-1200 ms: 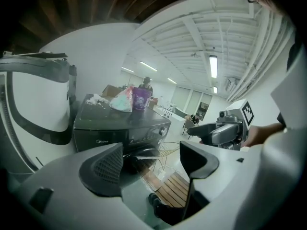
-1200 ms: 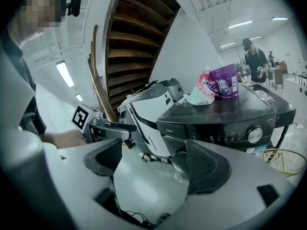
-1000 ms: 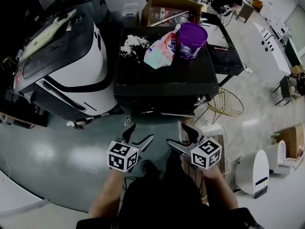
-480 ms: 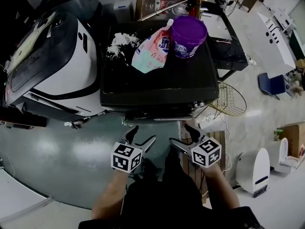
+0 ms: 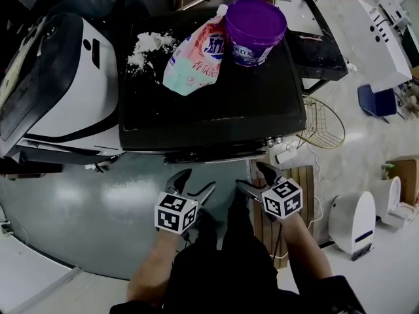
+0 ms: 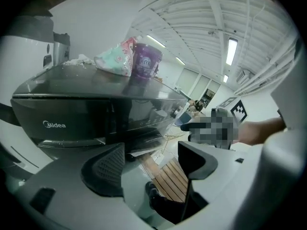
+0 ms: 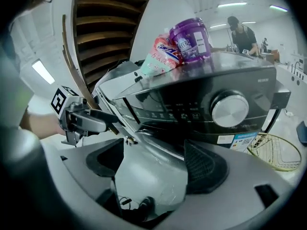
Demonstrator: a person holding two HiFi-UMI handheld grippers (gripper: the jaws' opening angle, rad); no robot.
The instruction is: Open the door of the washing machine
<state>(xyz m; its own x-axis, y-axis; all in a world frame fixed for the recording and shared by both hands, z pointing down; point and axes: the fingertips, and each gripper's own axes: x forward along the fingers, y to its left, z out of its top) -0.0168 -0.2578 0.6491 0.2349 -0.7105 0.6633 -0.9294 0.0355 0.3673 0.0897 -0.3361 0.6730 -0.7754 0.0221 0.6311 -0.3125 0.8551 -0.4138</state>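
The floor (image 5: pixel 98 208) is glossy grey-green and fills the lower left of the head view. The washing machine (image 5: pixel 209 110) occupies the upper centre of that frame, seen from above, its black top bearing a detergent pouch (image 5: pixel 193 61), a purple tub (image 5: pixel 254 30) and spilled white powder (image 5: pixel 147 44). A white appliance (image 5: pixel 72 90) stands just beside it at the left; a wire basket (image 5: pixel 324 124) lies at the right. The machine's front faces the lower edge of the frame; its door cannot be made out. The left gripper (image 5: pixel 194 182) and the right gripper (image 5: pixel 252 176) hang side by side below the front edge, apart from it. Left gripper (image 6: pixel 151 162): jaws wide apart, nothing between them. Right gripper (image 7: pixel 156 162): jaws wide apart, empty, below the control knob (image 7: pixel 230 108).
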